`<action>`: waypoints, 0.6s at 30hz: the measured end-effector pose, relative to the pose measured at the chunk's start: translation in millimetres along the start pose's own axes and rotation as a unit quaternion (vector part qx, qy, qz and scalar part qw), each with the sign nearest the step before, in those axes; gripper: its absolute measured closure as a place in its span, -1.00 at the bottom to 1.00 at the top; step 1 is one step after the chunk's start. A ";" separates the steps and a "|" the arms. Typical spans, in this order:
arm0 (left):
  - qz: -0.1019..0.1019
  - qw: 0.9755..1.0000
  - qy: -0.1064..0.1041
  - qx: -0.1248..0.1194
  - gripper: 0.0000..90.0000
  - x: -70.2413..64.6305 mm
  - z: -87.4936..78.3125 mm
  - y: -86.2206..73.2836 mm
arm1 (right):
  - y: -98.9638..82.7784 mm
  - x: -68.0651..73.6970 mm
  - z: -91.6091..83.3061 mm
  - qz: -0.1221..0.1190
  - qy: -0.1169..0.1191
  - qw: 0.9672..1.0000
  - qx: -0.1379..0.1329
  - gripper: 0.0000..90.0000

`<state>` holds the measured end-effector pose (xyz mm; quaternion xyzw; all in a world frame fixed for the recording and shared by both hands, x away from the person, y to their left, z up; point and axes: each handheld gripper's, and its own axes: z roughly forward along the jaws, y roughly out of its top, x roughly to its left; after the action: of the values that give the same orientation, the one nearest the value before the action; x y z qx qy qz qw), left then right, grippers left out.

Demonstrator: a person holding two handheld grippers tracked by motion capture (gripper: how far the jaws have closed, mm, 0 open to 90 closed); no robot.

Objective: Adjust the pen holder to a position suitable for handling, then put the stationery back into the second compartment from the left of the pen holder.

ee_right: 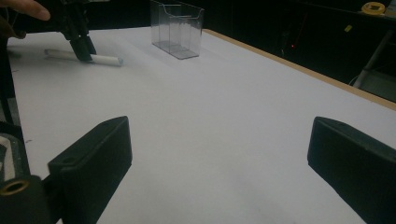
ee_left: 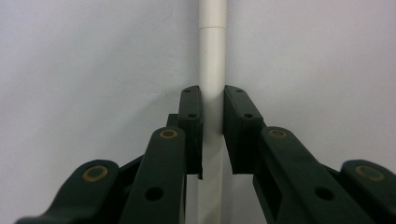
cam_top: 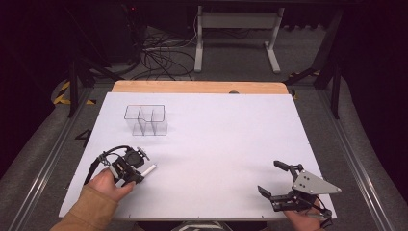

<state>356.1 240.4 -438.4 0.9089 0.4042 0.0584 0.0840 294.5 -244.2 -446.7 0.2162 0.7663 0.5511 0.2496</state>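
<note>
White table (cam_top: pixel 216 144): clear organizer (cam_top: pixel 146 120) sits empty beyond the left gripper (ee_left: pixel 212 100), clamped on a white marker (ee_left: pixel 212 60); right gripper (cam_top: pixel 274 178) gapes wide near the front edge.

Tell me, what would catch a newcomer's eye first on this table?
Probably the left tongs, shut on a long white cylindrical marker pen that lies on the white table near its front left corner. Behind it, toward the back left, stands an empty clear plastic organiser box with compartments. At the front right, the right tongs rest wide open, holding nothing.
</note>
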 end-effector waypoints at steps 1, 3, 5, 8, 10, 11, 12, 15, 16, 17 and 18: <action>0.000 1.000 -0.001 -0.003 0.75 0.3 -1.0 -0.4 | 0.0 0.1 -0.1 0.000 -0.001 1.000 0.000 -0.85; -0.001 1.000 -0.002 -0.011 0.75 0.6 -3.5 -1.2 | 0.1 0.3 -0.1 -0.001 -0.001 1.000 0.000 -0.85; 0.000 1.000 -0.005 -0.015 0.75 0.4 -6.1 -1.4 | 0.2 0.5 -0.1 -0.001 -0.001 1.000 0.000 -0.85; 0.002 1.000 -0.006 -0.023 0.75 0.1 -9.5 -1.6 | -0.2 0.7 -0.7 -0.001 -0.003 1.000 0.001 -0.85; 0.003 0.999 -0.006 -0.032 0.75 0.6 -12.9 -1.8 | -0.6 0.4 -1.3 0.000 -0.003 1.000 0.001 -0.85; 0.000 0.999 -0.010 -0.039 0.75 0.8 -14.1 -2.2 | -0.6 0.4 -1.3 0.000 -0.003 1.000 0.001 -0.85; 0.002 0.999 -0.011 -0.043 0.75 1.8 -16.2 -2.5 | -0.5 0.3 -1.4 0.002 -0.003 1.000 0.000 -0.85; -0.003 0.998 -0.017 -0.064 0.75 3.5 -22.2 -4.4 | -0.2 0.7 -1.0 -0.001 -0.003 1.000 0.001 -0.85; -0.002 0.997 -0.020 -0.071 0.75 4.5 -24.2 -4.9 | 0.0 0.8 -0.5 -0.001 -0.002 1.000 0.000 -0.85; -0.001 0.997 -0.019 -0.078 0.75 5.3 -26.4 -5.5 | 0.0 0.8 -0.5 -0.001 -0.002 1.000 0.000 -0.85; -0.005 0.996 -0.025 -0.088 0.75 5.3 -28.0 -6.0 | 0.1 0.5 -0.5 0.000 -0.003 1.000 -0.001 -0.85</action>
<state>350.4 251.2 -412.0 0.8971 0.4001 0.0708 0.1736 293.9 -244.3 -446.5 0.2177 0.7651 0.5513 0.2516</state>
